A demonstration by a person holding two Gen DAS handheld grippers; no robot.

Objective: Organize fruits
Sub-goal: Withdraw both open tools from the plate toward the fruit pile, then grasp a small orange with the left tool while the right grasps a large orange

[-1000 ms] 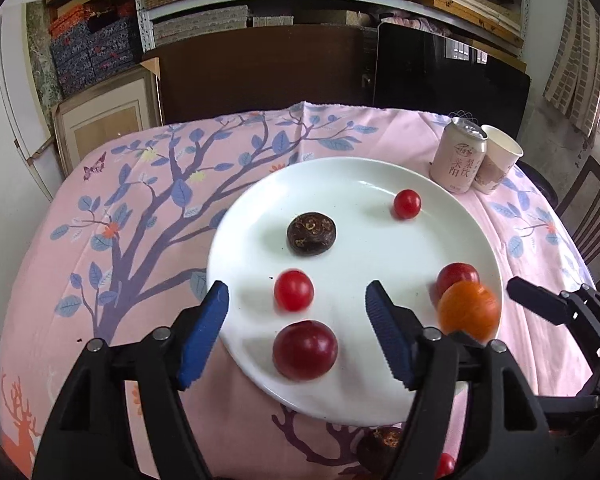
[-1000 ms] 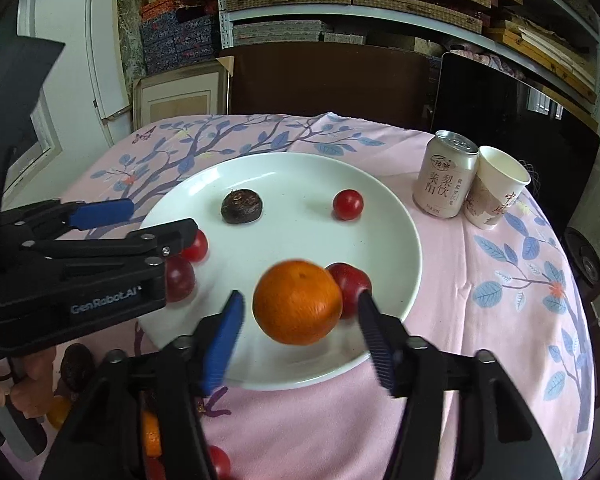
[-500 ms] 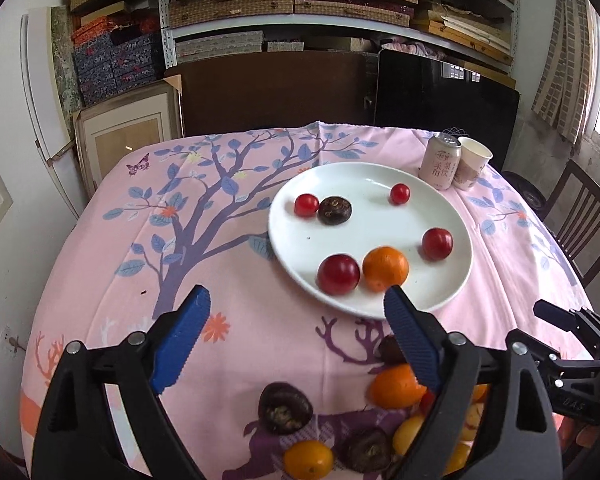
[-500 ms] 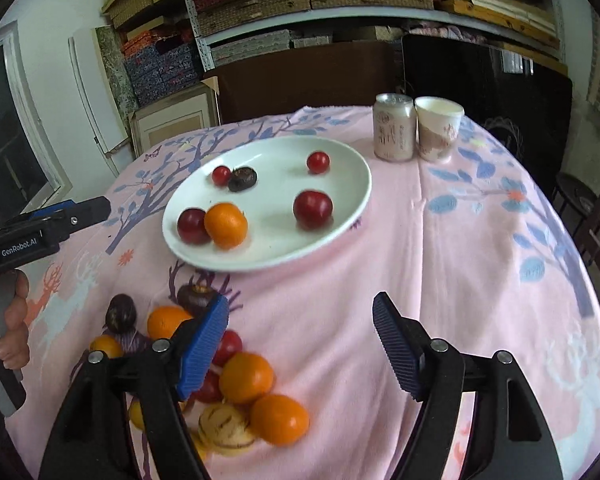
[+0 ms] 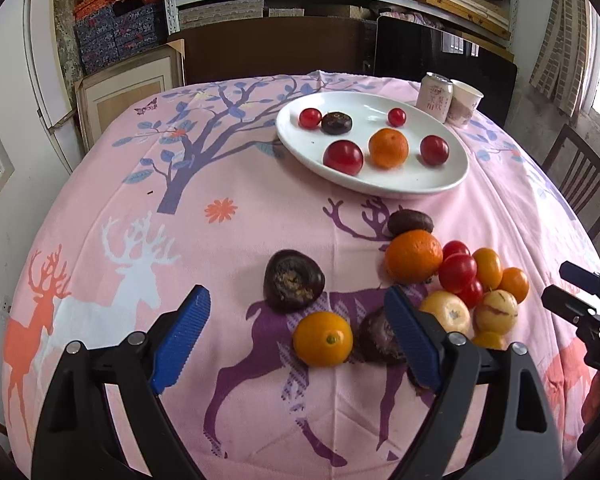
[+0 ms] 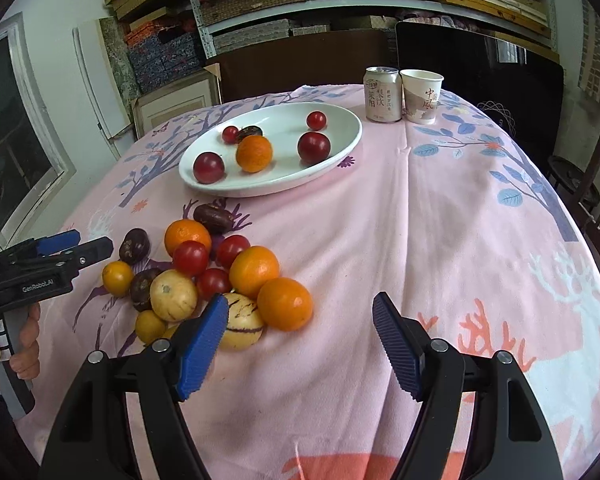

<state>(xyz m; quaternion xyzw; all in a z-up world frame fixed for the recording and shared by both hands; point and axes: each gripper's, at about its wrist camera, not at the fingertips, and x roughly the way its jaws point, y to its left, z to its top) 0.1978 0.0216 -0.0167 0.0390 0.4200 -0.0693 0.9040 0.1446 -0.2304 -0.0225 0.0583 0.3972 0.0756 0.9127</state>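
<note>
Both grippers back off the plate, jaws spread and holding nothing.

A second ago the left gripper (image 5: 296,336) sat over a dark red plum and the right gripper (image 6: 296,340) had an orange between its fingers on the plate (image 5: 440,184); now both hang over the near cloth by the loose pile (image 6: 220,276), so those 2 drops look finished and the next pick comes from the pile. The plate, at 1 o'clock in the left view, carries 6 fruits: 2 plums, 1 orange (image 5: 388,148), 2 small tomatoes, 1 dark wrinkled fruit. About 13 remain on the cloth. The fruits are round, with no real long axis; the small orange fruit (image 5: 323,339) between the left jaws shows its stem scar toward the camera.
</note>
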